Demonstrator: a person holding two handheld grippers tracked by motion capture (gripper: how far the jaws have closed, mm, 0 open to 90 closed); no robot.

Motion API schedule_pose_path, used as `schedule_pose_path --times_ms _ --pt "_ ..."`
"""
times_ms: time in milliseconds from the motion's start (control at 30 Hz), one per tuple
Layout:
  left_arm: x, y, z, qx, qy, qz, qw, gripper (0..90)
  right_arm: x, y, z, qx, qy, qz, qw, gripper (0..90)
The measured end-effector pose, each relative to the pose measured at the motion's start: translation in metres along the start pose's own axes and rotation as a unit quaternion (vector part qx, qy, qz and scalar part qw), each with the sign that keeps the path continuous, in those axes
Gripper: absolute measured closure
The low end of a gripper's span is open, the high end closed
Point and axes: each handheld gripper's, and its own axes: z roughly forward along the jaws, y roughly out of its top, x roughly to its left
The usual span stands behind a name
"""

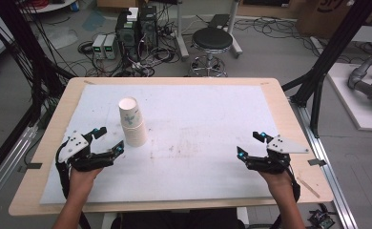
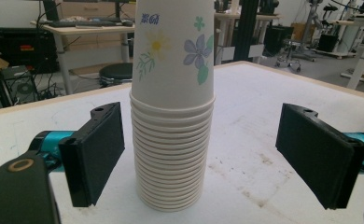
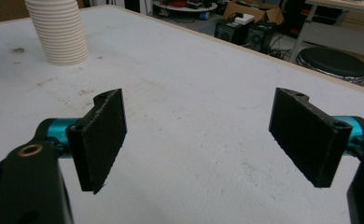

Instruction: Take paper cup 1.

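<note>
A tall stack of white paper cups [image 1: 133, 122] with a flower print stands upside down on the left half of the white mat. My left gripper [image 1: 108, 140] sits just left of and in front of the stack, jaws wide open and apart from it. In the left gripper view the stack [image 2: 173, 112] rises between and beyond the two black pads [image 2: 98, 149], untouched. My right gripper [image 1: 251, 144] rests over the right side of the mat, open with nothing between its pads [image 3: 101, 135]. The ribbed base of the stack [image 3: 59, 30] shows far off in the right gripper view.
The white mat [image 1: 198, 119] covers a wooden table [image 1: 289, 119] with bare edges around it. Beyond the far edge stand a black stool [image 1: 211, 45] and computer boxes with cables [image 1: 131, 33]. A black frame post [image 1: 325, 62] rises at the right.
</note>
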Motion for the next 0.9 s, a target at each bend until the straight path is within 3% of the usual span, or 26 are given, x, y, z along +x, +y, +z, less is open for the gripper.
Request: schedule_pose_path --times_ms 500,900 --pt "-0.0012 -0.0024 -0.0063 0.001 0.007 -0.007 0.9999 15.2 -0.0006 0.0017 0.0031 -0.010 0.011 -0.001 0.9999 19.4" --pt "-0.0045 0.0027 -0.0039 0.009 -0.006 -0.001 0.9999 15.2 0.0068 0.0018 0.0079 0.006 0.023 -0.009 0.9997 19.4"
